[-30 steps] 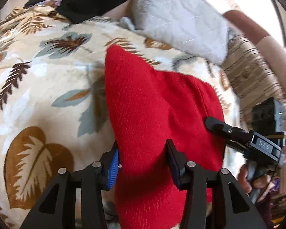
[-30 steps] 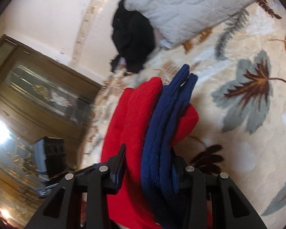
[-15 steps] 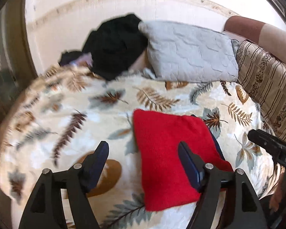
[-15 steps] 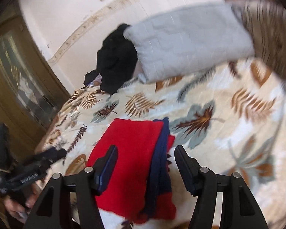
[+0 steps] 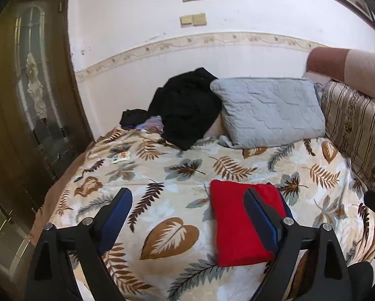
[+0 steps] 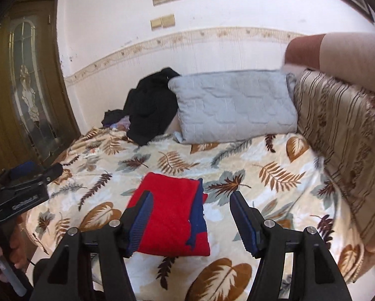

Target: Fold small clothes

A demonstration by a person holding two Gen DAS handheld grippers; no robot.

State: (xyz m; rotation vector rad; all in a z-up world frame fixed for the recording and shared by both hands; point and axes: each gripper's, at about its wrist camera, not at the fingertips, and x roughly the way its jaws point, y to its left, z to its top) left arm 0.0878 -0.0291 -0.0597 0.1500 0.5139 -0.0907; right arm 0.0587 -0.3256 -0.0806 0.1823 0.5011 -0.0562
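Note:
A folded red knit garment (image 5: 235,223) with a navy blue layer along its right edge lies flat on the leaf-print bedspread (image 5: 177,173). It also shows in the right wrist view (image 6: 172,213), with the blue strip (image 6: 198,213) along its right side. My left gripper (image 5: 187,208) is open and empty, held above the bed, back from the garment. My right gripper (image 6: 191,215) is open and empty, also raised above it. The left gripper shows at the left edge of the right wrist view (image 6: 24,188).
A grey quilted pillow (image 5: 270,113) and a heap of black clothes (image 5: 187,105) lie at the head of the bed. A striped cushion (image 5: 357,130) stands along the right side. A wooden door with glass (image 5: 29,87) is at left.
Both grippers have let go of the red and blue garment, opened and pulled back and up. The garment now lies folded on the bedspread.

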